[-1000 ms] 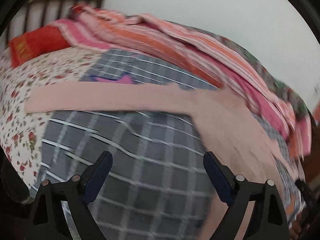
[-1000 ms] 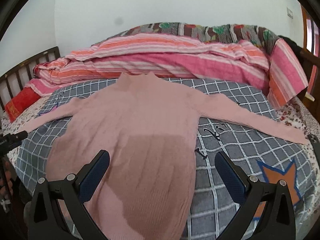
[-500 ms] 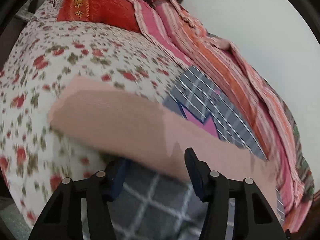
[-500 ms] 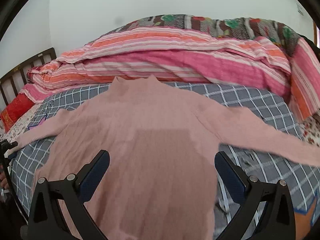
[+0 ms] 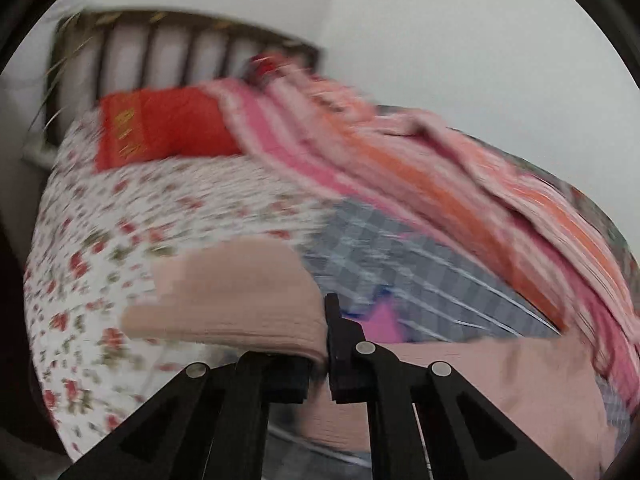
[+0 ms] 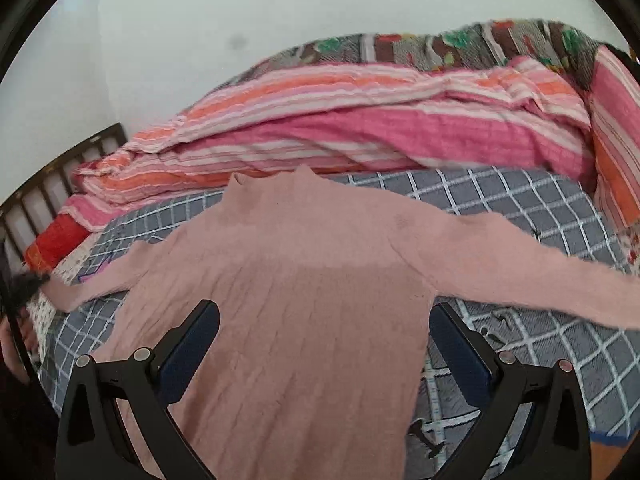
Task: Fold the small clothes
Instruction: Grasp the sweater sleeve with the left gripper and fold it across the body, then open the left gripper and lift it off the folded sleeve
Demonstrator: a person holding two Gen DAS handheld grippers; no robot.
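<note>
A pink knit sweater (image 6: 288, 280) lies flat on the bed, front up, with both sleeves spread out. In the left wrist view its left sleeve (image 5: 240, 300) ends at my left gripper (image 5: 326, 344), whose jaws are shut on the cuff, and the cloth bunches against the fingers. That view is blurred by motion. My right gripper (image 6: 324, 332) hovers open above the lower body of the sweater, with its fingers straddling the torso and nothing pinched between them. The right sleeve (image 6: 540, 276) stretches out towards the right edge of the view.
A grey checked blanket (image 6: 520, 208) covers the bed under the sweater. A pink and orange striped quilt (image 6: 360, 128) is heaped along the far side by the wall. A red pillow (image 5: 160, 132) and a dark slatted headboard (image 5: 160, 52) lie to the left, over a floral sheet (image 5: 100, 240).
My left gripper went from wide open to shut on the sleeve's cuff and swung towards the headboard side. The right gripper moved in closer over the sweater's body and stayed open.
</note>
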